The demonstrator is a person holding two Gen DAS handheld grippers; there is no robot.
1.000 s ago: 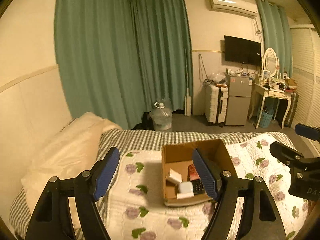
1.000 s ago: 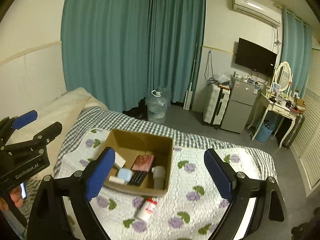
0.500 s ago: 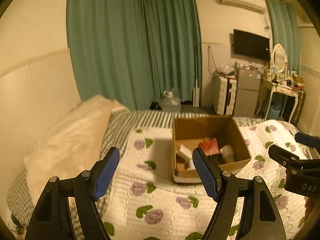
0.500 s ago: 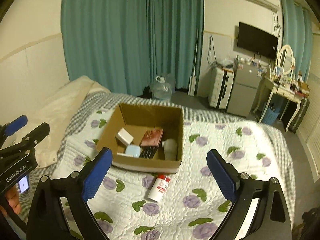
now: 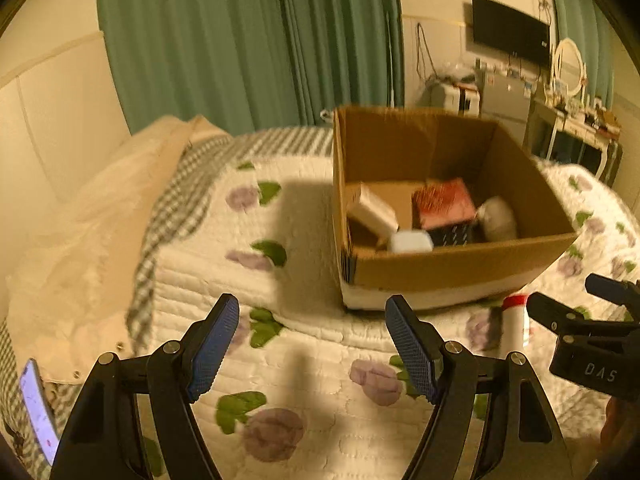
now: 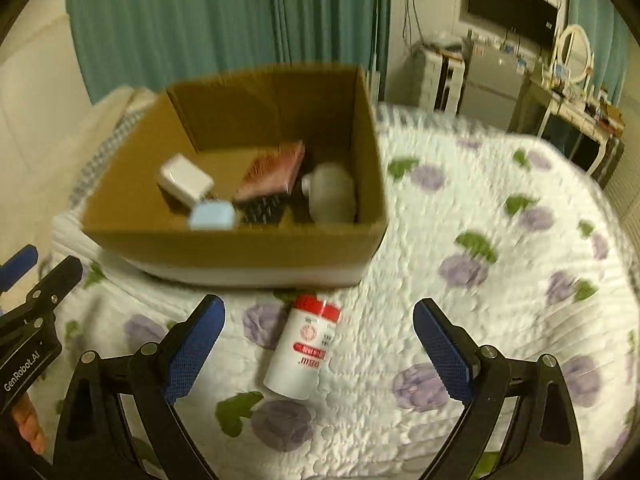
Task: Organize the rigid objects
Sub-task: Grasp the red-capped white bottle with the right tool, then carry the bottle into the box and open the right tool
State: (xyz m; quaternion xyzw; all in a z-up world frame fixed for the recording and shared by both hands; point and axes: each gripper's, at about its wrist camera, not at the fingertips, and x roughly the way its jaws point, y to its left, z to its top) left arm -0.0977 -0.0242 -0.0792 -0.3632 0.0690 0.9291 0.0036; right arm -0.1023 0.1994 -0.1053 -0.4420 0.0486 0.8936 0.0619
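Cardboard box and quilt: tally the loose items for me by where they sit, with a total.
Inside the cardboard box: 5 (white box, pale blue case, red-topped box, black keypad item, translucent bottle)
On the quilt outside the box: 1 (red-capped white bottle, lying on its side)
Total: 6

A white bottle with a red cap (image 6: 303, 347) is lying on the quilted bed (image 6: 500, 280), between the wide-apart fingers of the right claw (image 6: 318, 342), with bare quilt on both its sides. Just beyond its cap, the near wall of an open cardboard box (image 6: 240, 246) is blocking the way forward. The left claw (image 5: 312, 346) is hanging open over bare quilt, the box ahead to its right. Right of the box, open quilt is stretching away.
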